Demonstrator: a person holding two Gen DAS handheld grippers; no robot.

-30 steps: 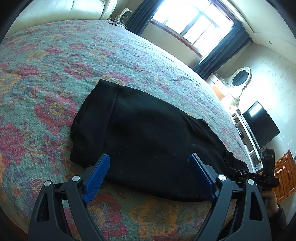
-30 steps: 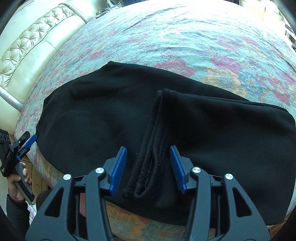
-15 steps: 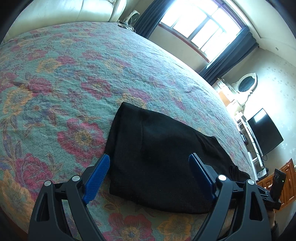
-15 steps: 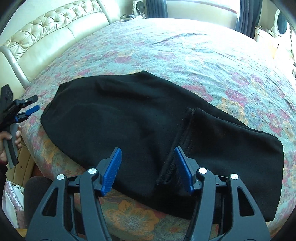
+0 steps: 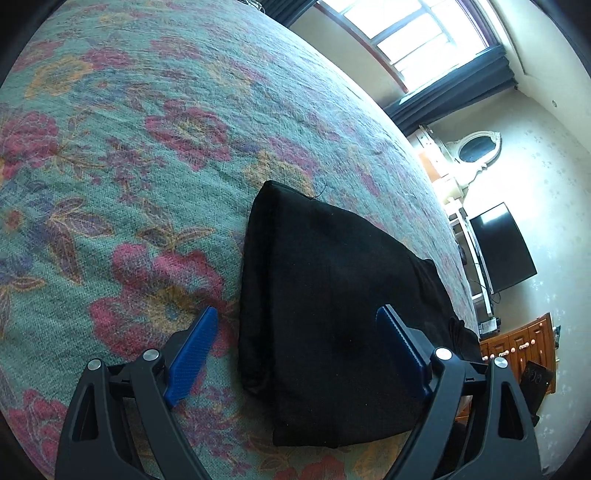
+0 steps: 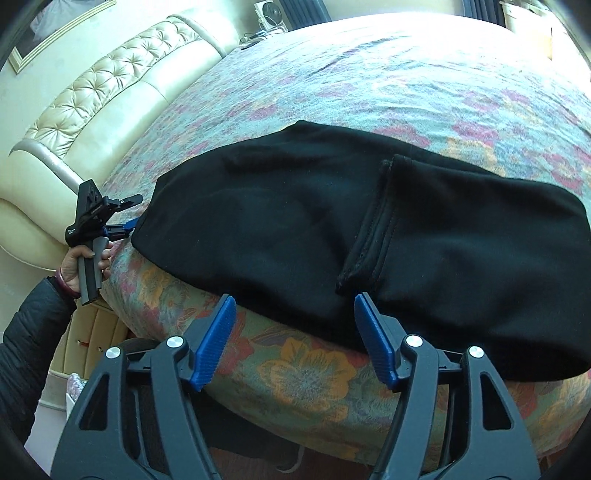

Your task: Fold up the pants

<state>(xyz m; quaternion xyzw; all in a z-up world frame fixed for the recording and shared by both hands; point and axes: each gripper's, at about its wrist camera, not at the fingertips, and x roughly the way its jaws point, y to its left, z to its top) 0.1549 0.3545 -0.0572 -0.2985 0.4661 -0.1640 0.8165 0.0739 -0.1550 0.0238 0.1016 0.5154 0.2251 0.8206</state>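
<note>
Lying folded on the floral bedspread (image 6: pixel 369 74), black pants (image 6: pixel 295 229) fill frame centre near the bed edge. Left gripper (image 5: pixel 299 343) and right gripper (image 6: pixel 295 332) both spread wide, holding nothing. Tufted cream headboard (image 6: pixel 99 92) upper left; window (image 5: pixel 417 33), TV (image 5: pixel 502 247) at right.
</note>
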